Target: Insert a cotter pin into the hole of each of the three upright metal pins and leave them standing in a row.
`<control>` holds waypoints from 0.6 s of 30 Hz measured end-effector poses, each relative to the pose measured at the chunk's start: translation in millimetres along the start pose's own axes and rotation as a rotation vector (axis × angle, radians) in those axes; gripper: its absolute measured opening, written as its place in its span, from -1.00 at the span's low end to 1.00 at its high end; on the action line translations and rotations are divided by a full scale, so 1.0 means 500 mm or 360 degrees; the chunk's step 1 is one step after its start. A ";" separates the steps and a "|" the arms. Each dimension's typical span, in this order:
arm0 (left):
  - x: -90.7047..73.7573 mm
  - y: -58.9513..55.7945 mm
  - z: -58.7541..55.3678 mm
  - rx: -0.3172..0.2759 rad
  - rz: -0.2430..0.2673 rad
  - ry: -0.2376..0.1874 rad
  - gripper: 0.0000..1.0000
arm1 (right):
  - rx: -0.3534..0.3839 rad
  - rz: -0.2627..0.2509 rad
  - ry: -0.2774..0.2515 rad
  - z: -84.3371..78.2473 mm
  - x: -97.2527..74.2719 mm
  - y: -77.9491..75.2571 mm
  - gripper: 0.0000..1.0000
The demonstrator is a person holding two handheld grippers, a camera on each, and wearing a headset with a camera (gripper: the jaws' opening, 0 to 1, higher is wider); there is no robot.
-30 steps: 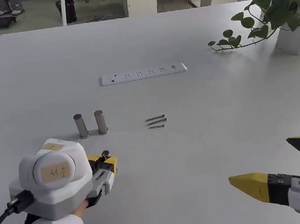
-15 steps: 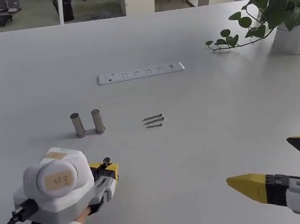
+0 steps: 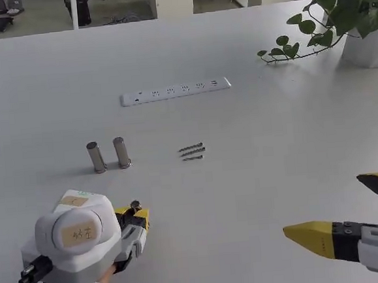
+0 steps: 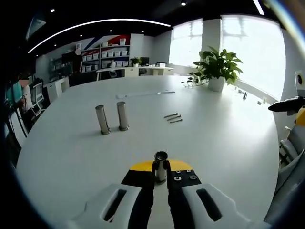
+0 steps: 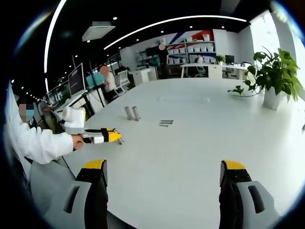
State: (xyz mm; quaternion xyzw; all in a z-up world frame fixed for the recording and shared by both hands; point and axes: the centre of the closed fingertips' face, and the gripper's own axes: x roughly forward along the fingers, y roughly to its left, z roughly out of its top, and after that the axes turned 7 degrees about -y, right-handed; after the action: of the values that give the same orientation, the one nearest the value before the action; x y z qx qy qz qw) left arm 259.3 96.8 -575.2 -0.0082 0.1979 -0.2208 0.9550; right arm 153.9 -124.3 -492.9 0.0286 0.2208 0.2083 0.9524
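L gripper (image 4: 161, 175) jaws clamp shiny cylindrical metal pin (image 4: 160, 164); R gripper (image 5: 164, 167) agape.

Open tabletop (image 3: 262, 155) surrounds the 3 cotter pins (image 3: 192, 152); 2 upright metal pins (image 3: 121, 152) stand apart at their left.

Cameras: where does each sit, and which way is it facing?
Head view: headset, looking down at table; left tool, right tool below.
Left gripper view: on left tool, facing along jaws shut on a pin.
Right gripper view: on right tool, open jaws, facing the person's sleeve.
All share two standing pins, cotter pins.
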 end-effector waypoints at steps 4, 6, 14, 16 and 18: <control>-0.002 0.001 -0.002 -0.0030 0.0001 -0.0015 -0.86 | 0.0005 0.0000 -0.0007 0.000 0.000 0.000 0.93; -0.005 -0.002 -0.002 -0.0024 -0.0002 -0.0014 -0.86 | 0.0009 0.0003 -0.0006 -0.001 0.000 0.001 0.92; -0.009 -0.006 -0.005 -0.0032 0.0003 -0.0005 -0.85 | 0.0008 0.0004 -0.0017 0.000 -0.001 0.003 0.92; -0.009 -0.007 -0.006 -0.0019 0.0001 -0.0002 -0.84 | 0.0000 -0.0001 -0.0022 0.002 -0.002 0.002 0.90; -0.011 -0.012 -0.008 -0.0046 -0.0003 0.0001 -0.84 | -0.0003 -0.0004 -0.0031 0.005 -0.003 0.000 0.89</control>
State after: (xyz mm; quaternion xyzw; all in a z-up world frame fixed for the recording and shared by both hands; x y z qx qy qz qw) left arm 250.7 94.3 -576.4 -0.0222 0.2014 -0.2187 0.9545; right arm 153.9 -124.8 -490.4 0.0296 0.2113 0.2069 0.9548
